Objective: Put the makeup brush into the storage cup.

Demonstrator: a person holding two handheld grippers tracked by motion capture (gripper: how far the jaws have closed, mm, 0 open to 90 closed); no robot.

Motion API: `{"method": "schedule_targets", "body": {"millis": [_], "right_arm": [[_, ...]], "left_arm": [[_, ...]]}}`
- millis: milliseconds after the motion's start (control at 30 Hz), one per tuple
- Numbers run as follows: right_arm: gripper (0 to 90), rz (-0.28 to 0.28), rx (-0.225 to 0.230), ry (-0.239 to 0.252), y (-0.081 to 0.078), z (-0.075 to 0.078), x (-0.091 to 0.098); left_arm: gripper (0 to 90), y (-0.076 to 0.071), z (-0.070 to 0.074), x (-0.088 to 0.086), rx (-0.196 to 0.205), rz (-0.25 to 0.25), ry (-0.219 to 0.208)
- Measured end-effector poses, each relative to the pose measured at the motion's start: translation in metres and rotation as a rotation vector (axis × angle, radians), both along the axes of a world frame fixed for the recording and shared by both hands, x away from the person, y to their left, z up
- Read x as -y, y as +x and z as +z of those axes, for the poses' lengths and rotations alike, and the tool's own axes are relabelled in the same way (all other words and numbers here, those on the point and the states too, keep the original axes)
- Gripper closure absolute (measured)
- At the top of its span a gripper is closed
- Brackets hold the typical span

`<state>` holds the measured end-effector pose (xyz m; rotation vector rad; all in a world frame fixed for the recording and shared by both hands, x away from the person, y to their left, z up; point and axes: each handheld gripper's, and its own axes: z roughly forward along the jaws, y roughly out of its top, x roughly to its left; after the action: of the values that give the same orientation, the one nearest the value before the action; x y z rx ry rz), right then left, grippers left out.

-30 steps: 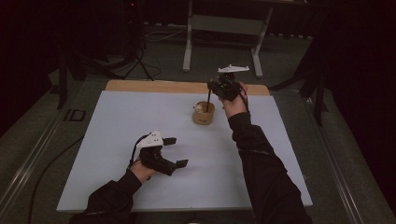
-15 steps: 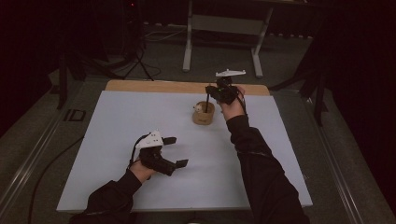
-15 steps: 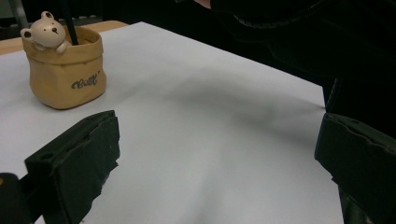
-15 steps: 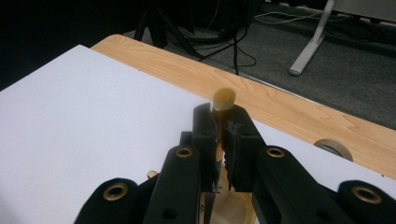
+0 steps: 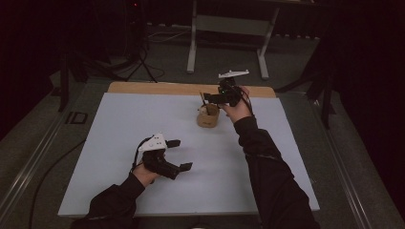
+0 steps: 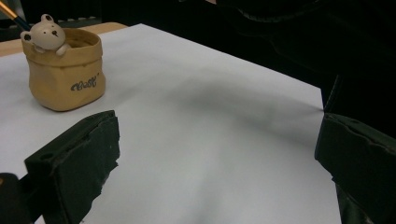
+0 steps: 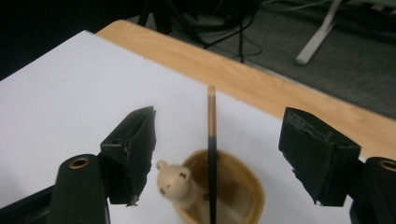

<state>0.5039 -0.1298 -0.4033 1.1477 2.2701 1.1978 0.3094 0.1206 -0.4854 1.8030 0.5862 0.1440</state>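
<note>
Pencil, slim, black-bodied with a tan upper end [image 7: 212,140], standing nearly upright in a squat tan ceramic pot with a small cream bear figure on its rim [image 5: 208,116], toward the far middle of the white-covered table [image 5: 119,124]. Pot's bear [image 6: 45,31] also visible from the left gripper view, with the pot well apart from that tool.

Right gripper [image 7: 217,154] hovering above the pot, jaws spread wide and holding nothing, pencil shaft rising in the gap between them, touching neither pad. Probably a grasp or a release of the pencil in hand; no telling which from this alone.

If grasping: centre the shaft between the pads, close on the black section above the pot's rim, keep the jaws level so the pencil does not twist, then lift straight up to avoid tipping the pot or catching the bear. If withdrawing: rise straight, clear of the tan tip.

Left gripper [image 5: 177,155] low over the near table, jaws wide apart, empty, well away from the pot; best kept idle there.
</note>
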Motion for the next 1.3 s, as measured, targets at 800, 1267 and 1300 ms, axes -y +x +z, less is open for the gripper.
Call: {"method": "schedule_targets", "body": {"millis": [800,1267,1300], "right_arm": [[12.7,0.179,-0.005,0.028,-0.034,0.007,0.019],[12.8,0.254,0.02,0.052,-0.069,-0.002,0.028],[13.5,0.254,0.019,0.053,-0.071,-0.003,0.029]], "left_arm": [[0.6,0.0,0.008,0.004,0.01,-0.048,0.043],[0.6,0.0,0.012,-0.005,0.029,-0.086,0.067],[0.6,0.0,0.013,-0.006,0.03,-0.087,0.065]]}}
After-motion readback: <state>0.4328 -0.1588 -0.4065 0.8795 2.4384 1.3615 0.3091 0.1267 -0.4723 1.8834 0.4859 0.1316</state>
